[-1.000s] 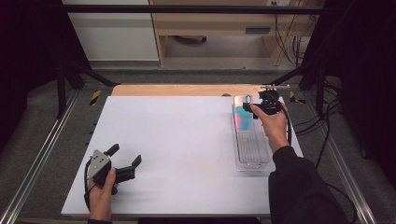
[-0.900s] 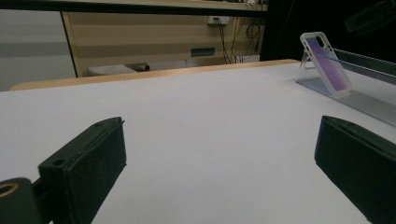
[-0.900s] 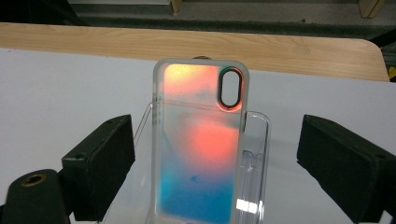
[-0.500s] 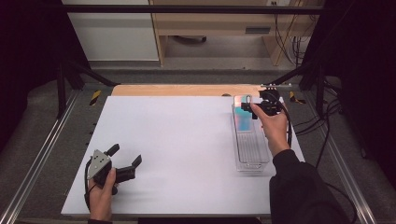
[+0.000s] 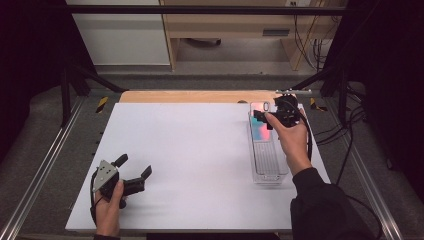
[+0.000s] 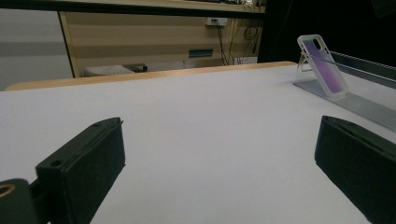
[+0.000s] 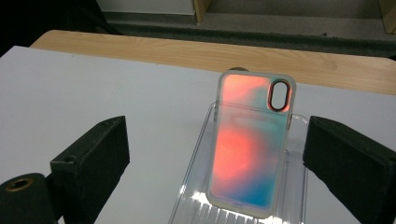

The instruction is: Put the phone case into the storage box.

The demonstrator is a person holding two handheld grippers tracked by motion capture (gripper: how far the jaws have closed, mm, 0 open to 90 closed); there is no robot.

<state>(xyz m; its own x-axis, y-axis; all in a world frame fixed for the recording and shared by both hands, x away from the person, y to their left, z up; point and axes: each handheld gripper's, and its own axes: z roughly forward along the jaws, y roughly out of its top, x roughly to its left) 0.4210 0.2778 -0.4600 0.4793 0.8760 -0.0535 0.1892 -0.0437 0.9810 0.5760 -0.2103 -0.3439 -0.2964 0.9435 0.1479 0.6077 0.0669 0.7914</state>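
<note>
A clear phone case (image 5: 260, 127) with a pink-to-teal sheen leans upright in the far end of a clear slotted rack (image 5: 270, 167) at the table's right. In the right gripper view the case (image 7: 250, 149) stands just ahead of my right gripper (image 7: 217, 128). Its jaws have just been opening and stand wide, with nothing pressed between them. A hand holds this right gripper (image 5: 263, 120) just over the rack's far end. My left gripper (image 5: 135, 165) rests open on the white table at the front left. Its own view shows its jaws (image 6: 222, 126) apart and the case (image 6: 322, 65) far off.
The white table top (image 5: 190, 145) ends in a wooden strip (image 5: 190, 96) at the back. Metal rails run along both sides. Cables (image 5: 340, 130) hang off the right edge. A cabinet stands beyond the table.
The right hand has drawn slightly back and up from the case, which stays leaning in the rack. The left hand has kept still.
</note>
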